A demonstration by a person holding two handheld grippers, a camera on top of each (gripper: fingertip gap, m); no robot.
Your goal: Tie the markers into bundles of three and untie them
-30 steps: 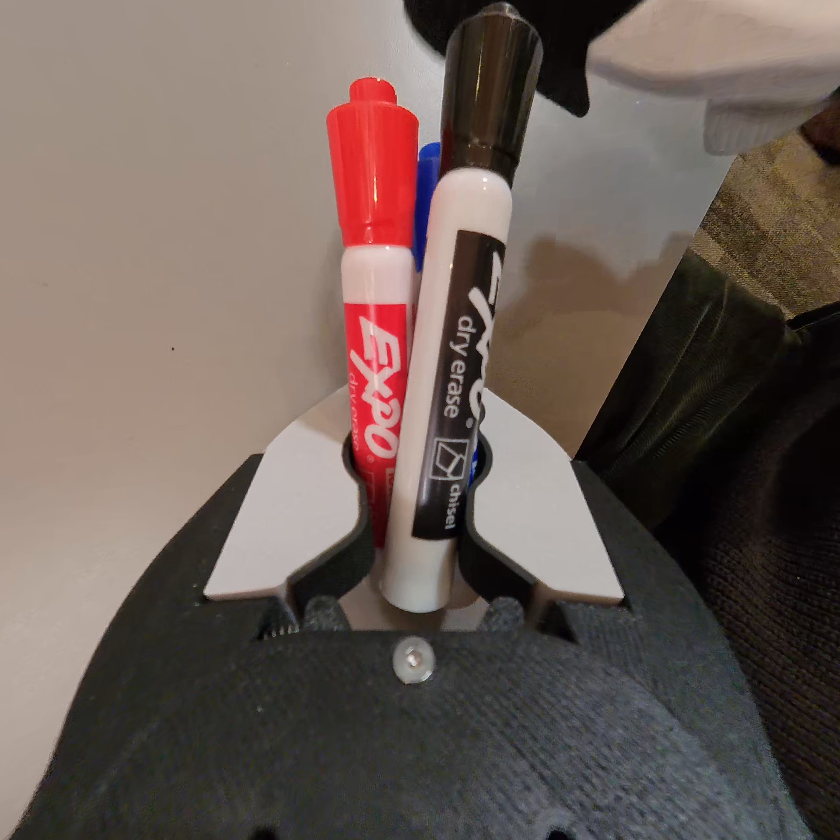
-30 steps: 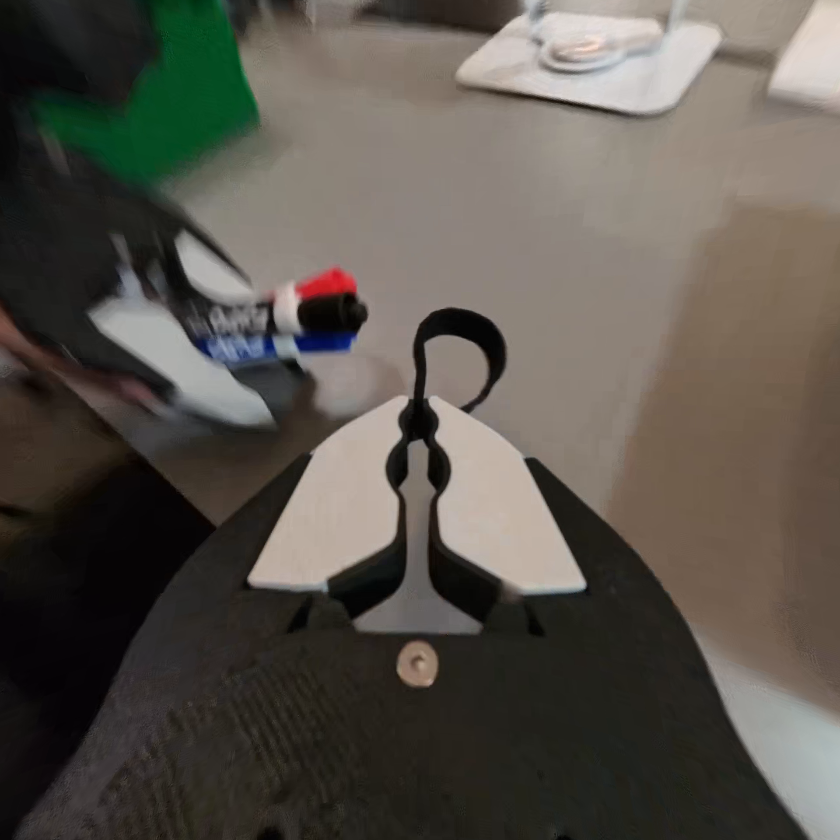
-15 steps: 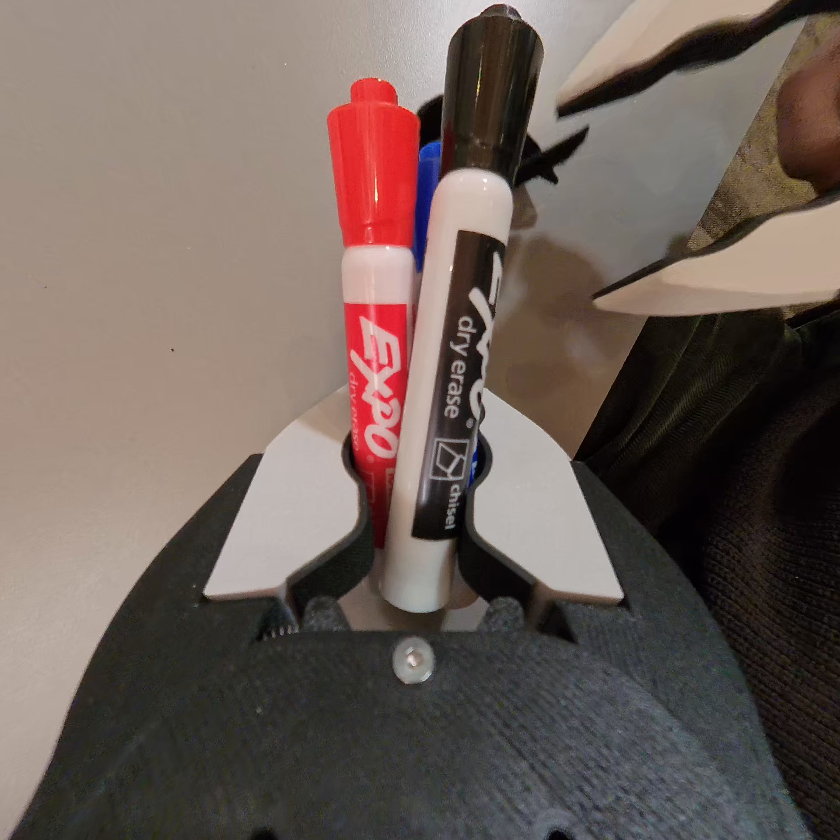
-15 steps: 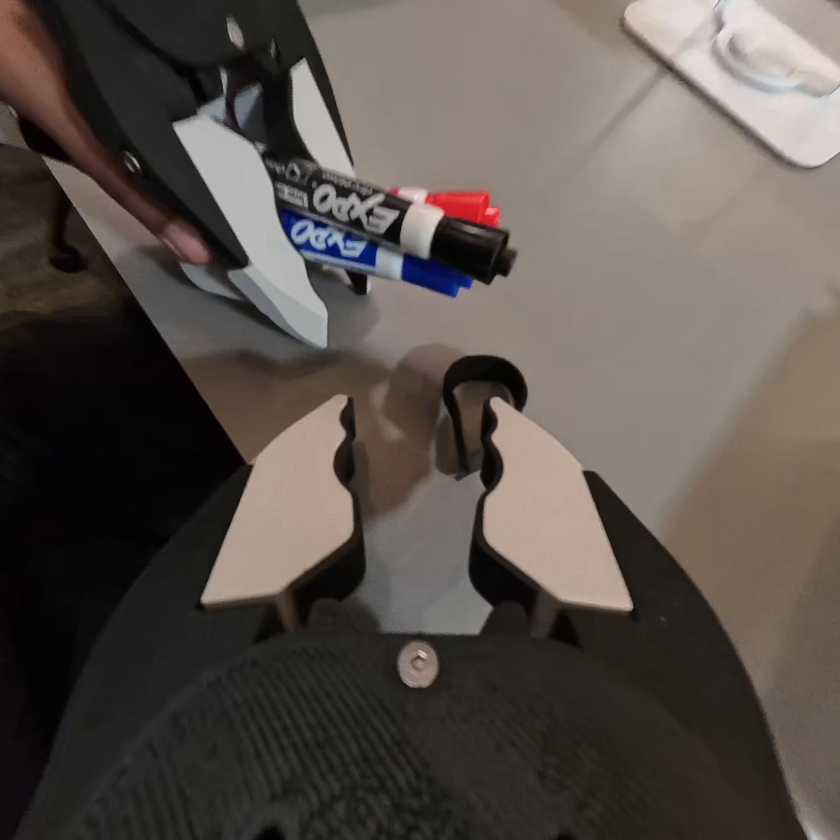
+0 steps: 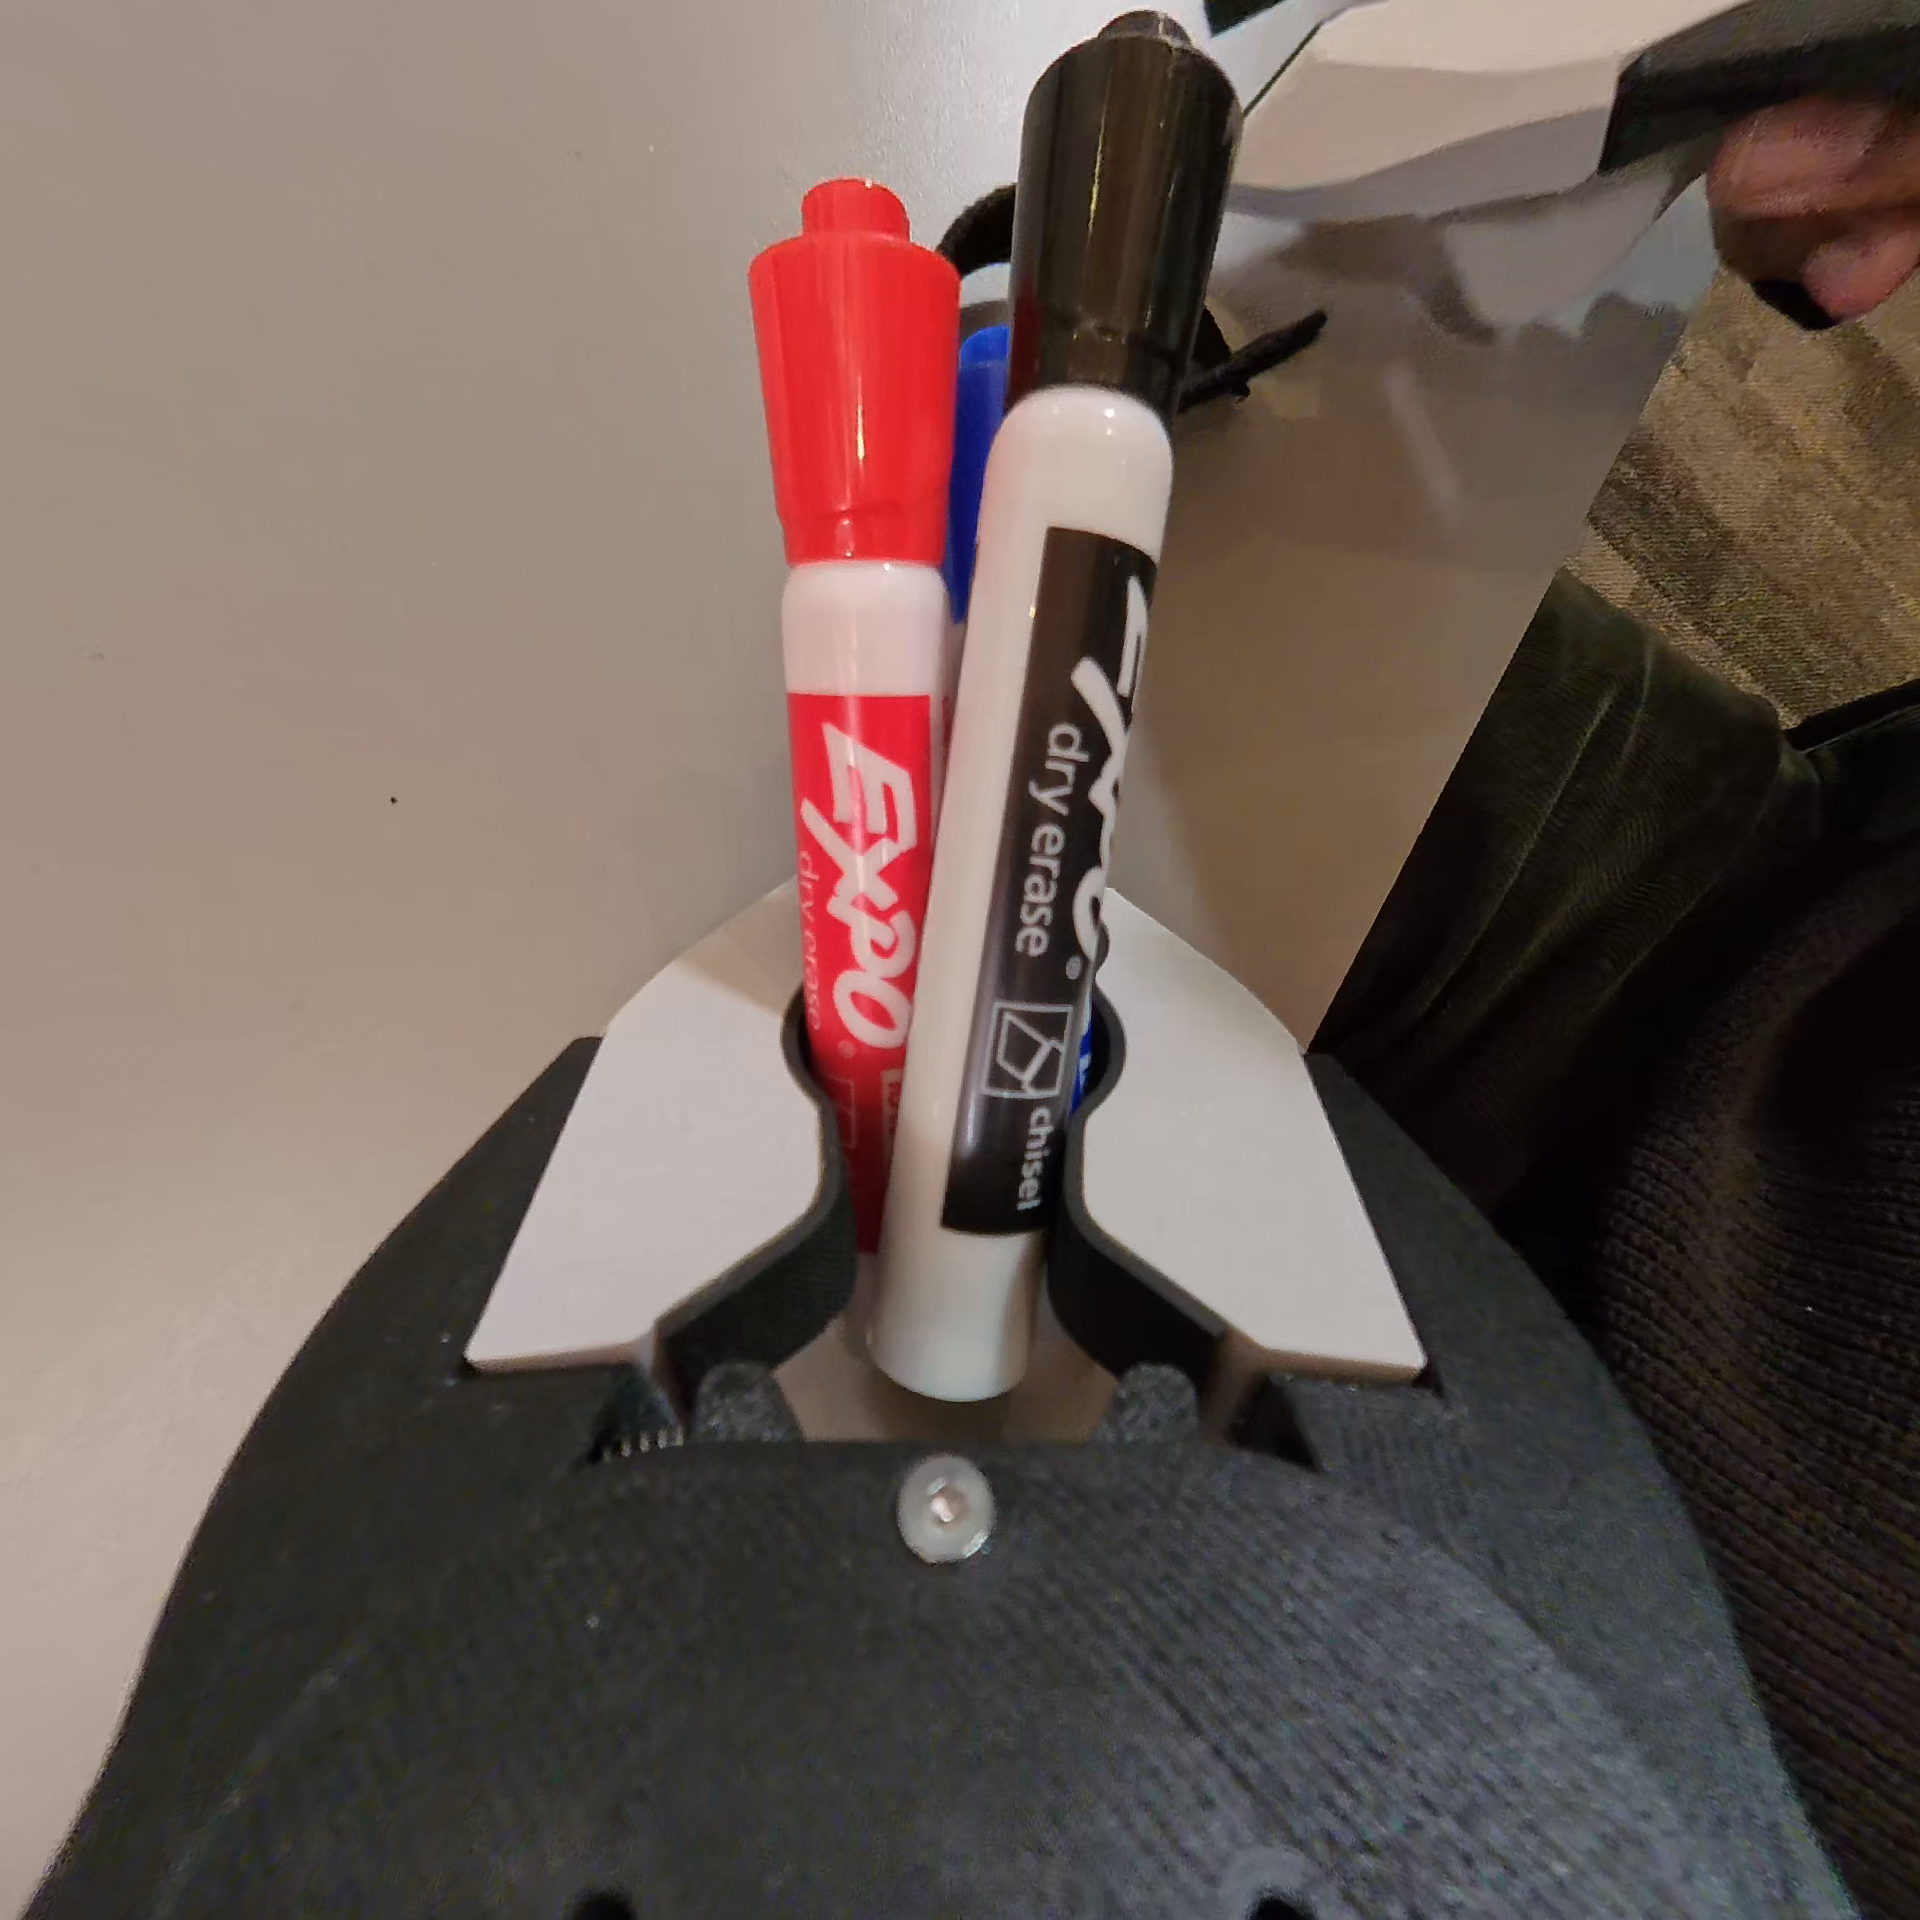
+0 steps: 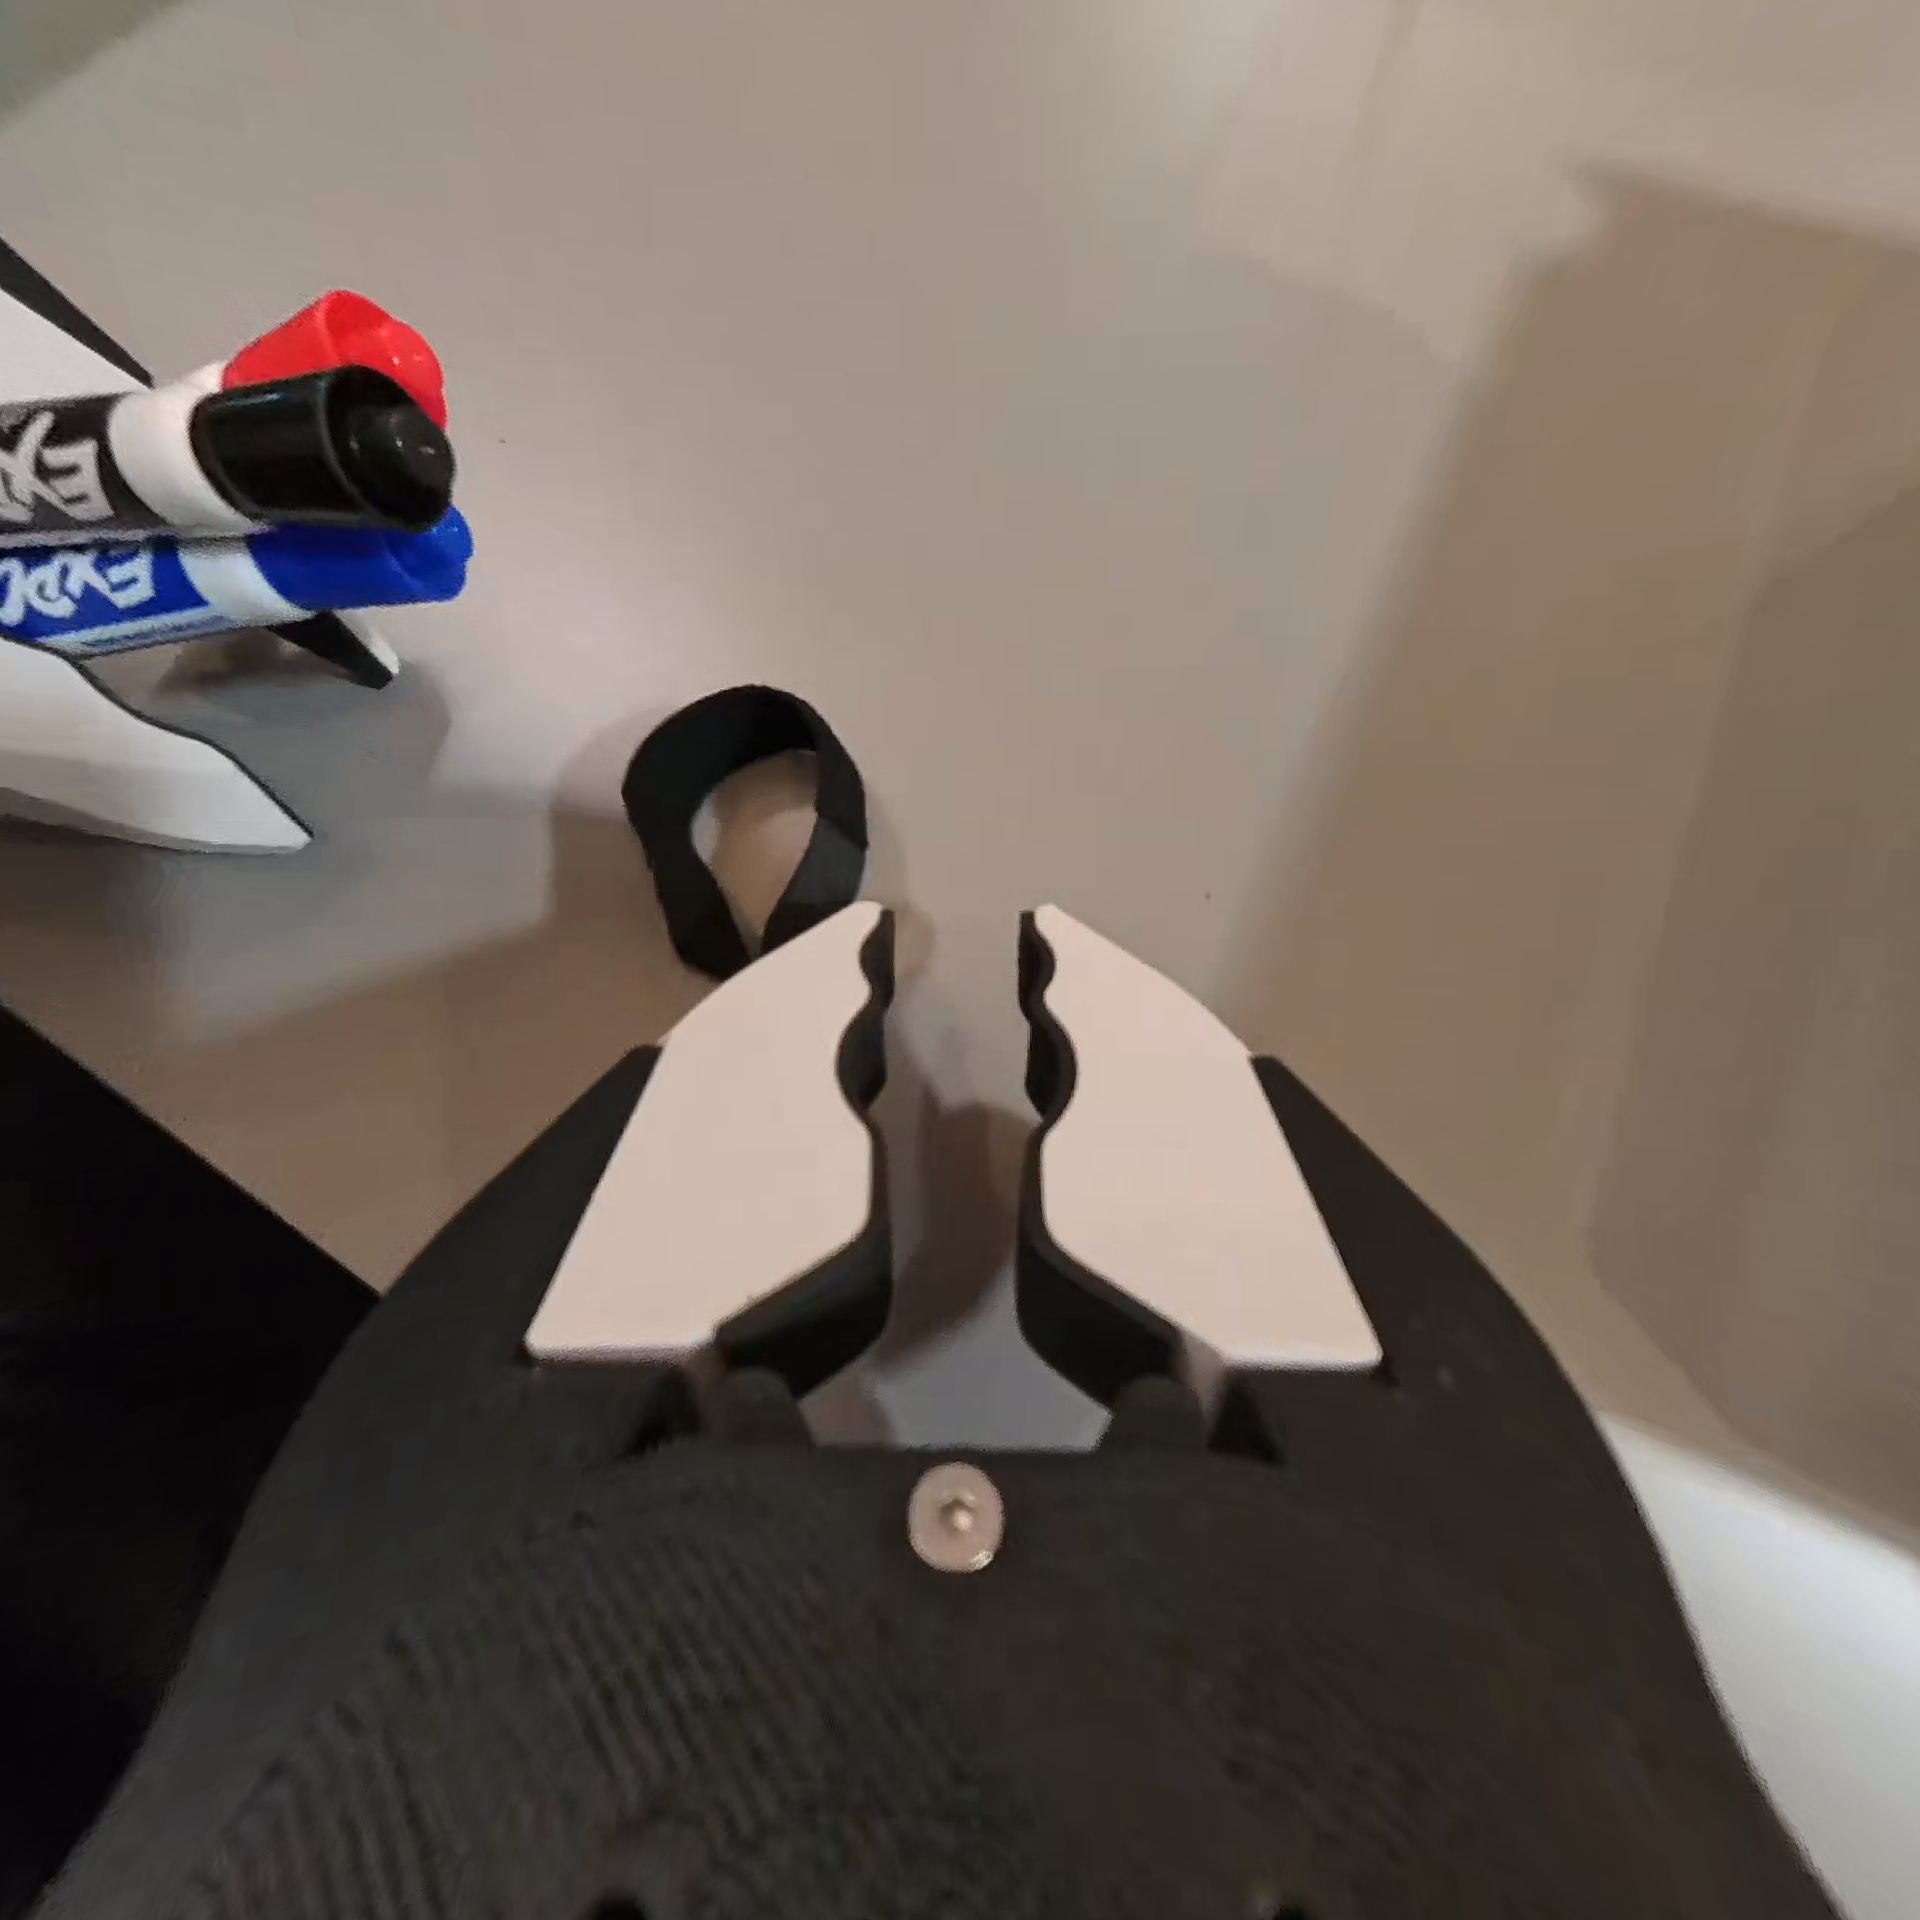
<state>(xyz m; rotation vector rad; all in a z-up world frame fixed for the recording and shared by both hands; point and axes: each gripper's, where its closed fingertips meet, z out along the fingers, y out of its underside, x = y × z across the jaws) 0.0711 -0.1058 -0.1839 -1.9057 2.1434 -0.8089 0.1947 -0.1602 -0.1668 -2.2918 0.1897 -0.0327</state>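
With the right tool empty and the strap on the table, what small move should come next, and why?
Probably shift the right tool left and down to pinch the strap. It is open and holds nothing, while the strap lies in a loose loop on the table just left of its tips. The left tool already clamps the three markers, which have no tie around them.

Likely office: plain grey table [image 6: 1143,416], carpeted floor [image 5: 1766,436], dry-erase markers [image 5: 1039,831].
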